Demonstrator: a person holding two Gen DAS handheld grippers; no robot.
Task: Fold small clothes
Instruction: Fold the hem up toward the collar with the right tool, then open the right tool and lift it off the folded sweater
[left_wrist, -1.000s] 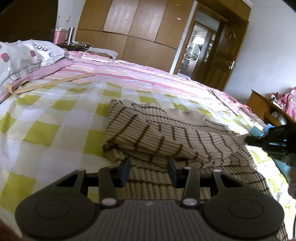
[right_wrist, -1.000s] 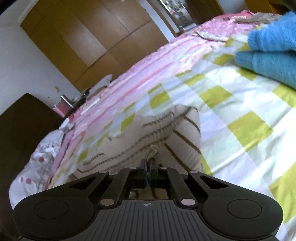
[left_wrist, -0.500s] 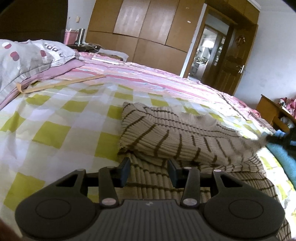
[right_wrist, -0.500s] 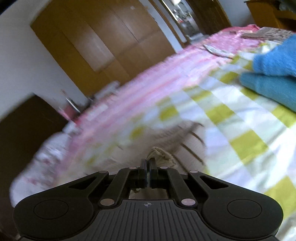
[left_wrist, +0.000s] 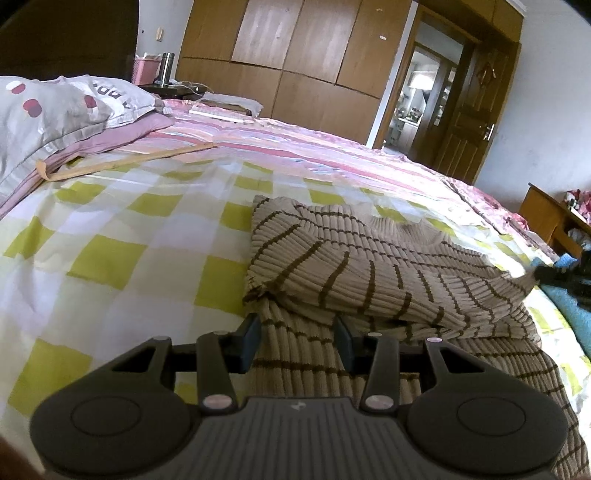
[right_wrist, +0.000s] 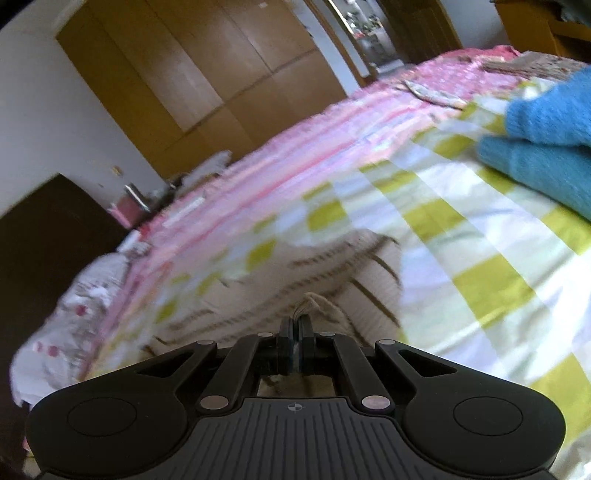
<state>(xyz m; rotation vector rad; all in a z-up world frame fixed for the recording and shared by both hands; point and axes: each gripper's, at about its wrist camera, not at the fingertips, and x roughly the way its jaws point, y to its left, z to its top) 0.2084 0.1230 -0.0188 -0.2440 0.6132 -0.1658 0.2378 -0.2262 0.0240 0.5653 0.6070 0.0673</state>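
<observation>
Left wrist view: the left gripper points down at a beige ribbed sweater with brown stripes, which lies on a bed covered by a yellow-and-white checked sheet. The jaws stand partly apart with bare knit between them; the pads do not press on the fabric. The upper part of the sweater is doubled over the lower part, forming a thick fold just beyond the fingertips. At the right edge of this view the right gripper holds the far corner of the folded layer, lifted clear of the sheet. A pink striped quilt covers the far half of the bed, a grey spotted pillow lies at the left, and a wooden wardrobe stands behind. Right wrist view: the right gripper is closed, its jaws together and clamped on a small bunch of the sweater's edge. The rest of the sweater spreads ahead of the fingertips on the checked sheet. A blue knitted garment lies on the sheet at the upper right, well apart from the sweater. This view is blurred toward the left.
</observation>
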